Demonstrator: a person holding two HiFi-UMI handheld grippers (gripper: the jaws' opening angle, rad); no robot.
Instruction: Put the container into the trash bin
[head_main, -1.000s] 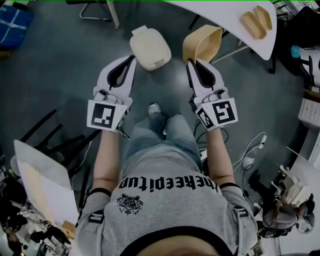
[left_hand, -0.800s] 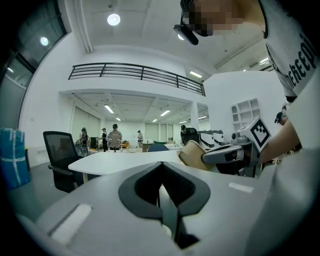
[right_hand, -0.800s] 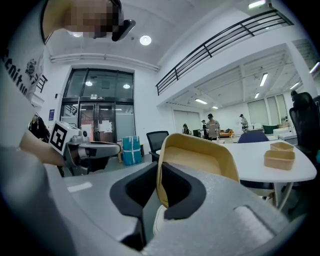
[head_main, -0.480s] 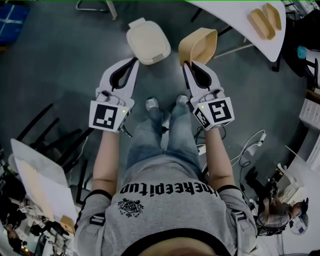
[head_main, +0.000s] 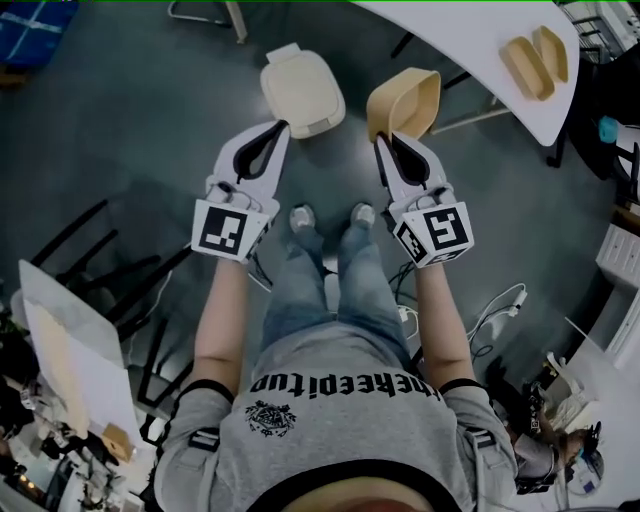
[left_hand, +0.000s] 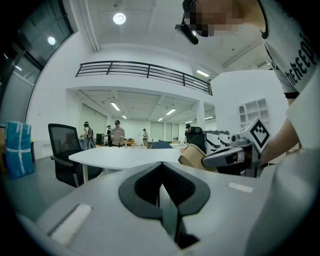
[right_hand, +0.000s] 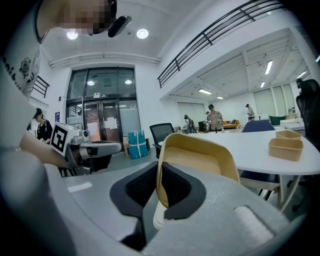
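The right tool (head_main: 385, 140) clamps one wall of the tan plastic container (head_main: 404, 102), holding it above the floor (head_main: 150, 120) just right of the cream lidded trash bin (head_main: 302, 92). The left tool (head_main: 280, 128), jaws together on nothing, hovers beside that shut bin, likely free to open it.

a white table (head_main: 470, 45) curves across the top right, above a grey floor (head_main: 130, 130). two tan trays (head_main: 540, 55) lie side by side on it, touching. a blue package (head_main: 30, 22) sits at the far left corner, near a black office chair (left_hand: 67, 150). a white cable (head_main: 498, 305) loops on the floor at right. far off, several people (left_hand: 118, 132) stand in a bright hall, under a black railing (left_hand: 145, 71).
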